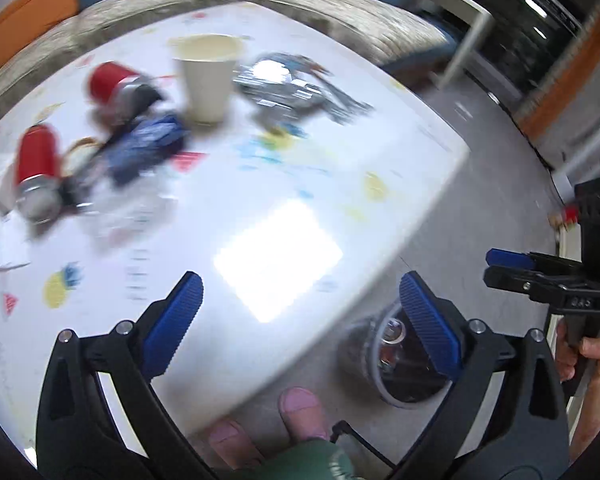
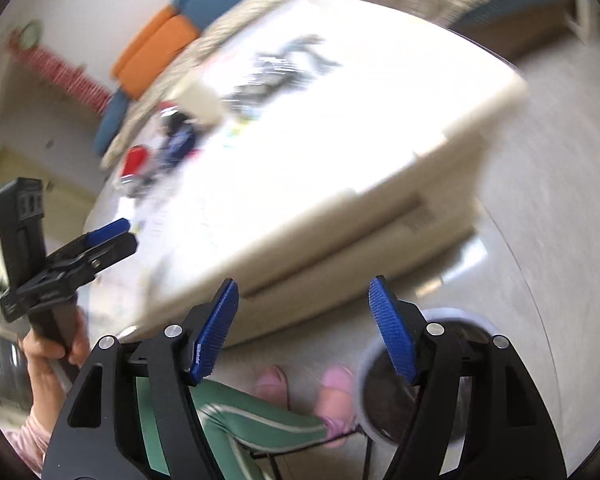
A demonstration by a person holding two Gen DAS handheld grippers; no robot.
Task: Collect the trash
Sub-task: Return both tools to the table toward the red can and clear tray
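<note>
1. Left wrist view: left gripper [image 1: 300, 312] spread wide, nothing between its blue pads; trash lies on the white table [image 1: 400, 168]; two red cans [image 1: 36, 172] on their sides, long axes roughly toward the camera; paper cup [image 1: 208, 76] upright, mouth up; silver wrapper [image 1: 284, 84] flat behind it; no label legible through blur; bin [image 1: 384, 356] on floor beside the table edge.
2. Right wrist view: right gripper [image 2: 304, 332] parted, empty; same table blurred, no writing legible; bin [image 2: 380, 392] at lower right, opening upward.
</note>
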